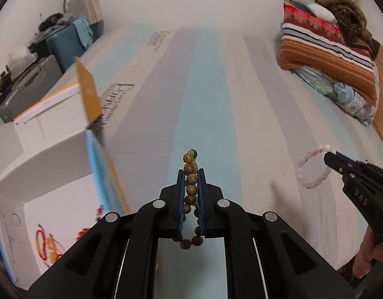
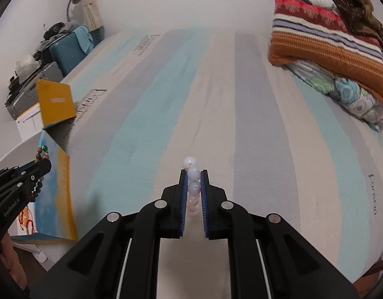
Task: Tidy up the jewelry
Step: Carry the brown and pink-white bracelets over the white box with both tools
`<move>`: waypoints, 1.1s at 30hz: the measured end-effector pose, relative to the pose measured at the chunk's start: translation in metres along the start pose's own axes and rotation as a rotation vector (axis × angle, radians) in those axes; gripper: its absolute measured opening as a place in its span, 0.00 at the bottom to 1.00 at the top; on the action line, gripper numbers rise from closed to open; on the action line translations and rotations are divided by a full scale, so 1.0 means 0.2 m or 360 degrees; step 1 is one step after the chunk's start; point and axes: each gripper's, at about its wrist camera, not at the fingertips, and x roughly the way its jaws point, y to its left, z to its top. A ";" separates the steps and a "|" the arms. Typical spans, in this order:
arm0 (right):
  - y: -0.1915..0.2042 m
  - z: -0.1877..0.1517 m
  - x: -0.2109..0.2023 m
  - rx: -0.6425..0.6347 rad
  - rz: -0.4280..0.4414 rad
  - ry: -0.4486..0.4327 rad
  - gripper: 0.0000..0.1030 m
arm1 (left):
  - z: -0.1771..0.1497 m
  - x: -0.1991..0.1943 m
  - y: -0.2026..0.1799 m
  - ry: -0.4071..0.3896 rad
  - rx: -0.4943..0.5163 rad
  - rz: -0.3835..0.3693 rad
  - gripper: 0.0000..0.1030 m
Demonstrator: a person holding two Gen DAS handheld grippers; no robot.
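My left gripper (image 1: pixel 191 174) is shut on a bracelet of brown wooden beads (image 1: pixel 190 178) with one green bead at its far end; the strand hangs between the blue pads above the striped bedsheet (image 1: pixel 241 87). My right gripper (image 2: pixel 193 173) is shut on a bracelet of pale pink beads (image 2: pixel 192 174). In the left wrist view the pink bracelet (image 1: pixel 313 169) hangs as a ring from the right gripper (image 1: pixel 328 157) at the right. The right wrist view shows the left gripper (image 2: pixel 45 163) with the wooden bracelet (image 2: pixel 40 154) beside an open white box (image 2: pixel 54 174).
The open white box (image 1: pixel 54 164) with raised flaps stands at the left on the bed; red and multicoloured bracelets (image 1: pixel 45 244) lie inside it. Folded striped blankets (image 1: pixel 325 49) are piled at the far right. Suitcases (image 1: pixel 64 44) stand beyond the bed's left edge.
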 end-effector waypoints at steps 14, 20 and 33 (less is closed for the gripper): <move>0.55 0.03 -0.18 -0.0145 0.0175 -0.0102 0.09 | -0.13 -0.24 0.55 -0.0054 -0.0183 0.0143 0.09; 0.83 0.03 -0.26 -0.0251 0.0328 -0.0165 0.09 | -0.23 -0.28 0.85 -0.0025 -0.0279 0.0224 0.09; 1.43 -0.11 -0.14 -0.0467 0.0543 -0.0060 0.09 | -0.52 -0.21 1.36 0.0130 -0.0483 0.0318 0.09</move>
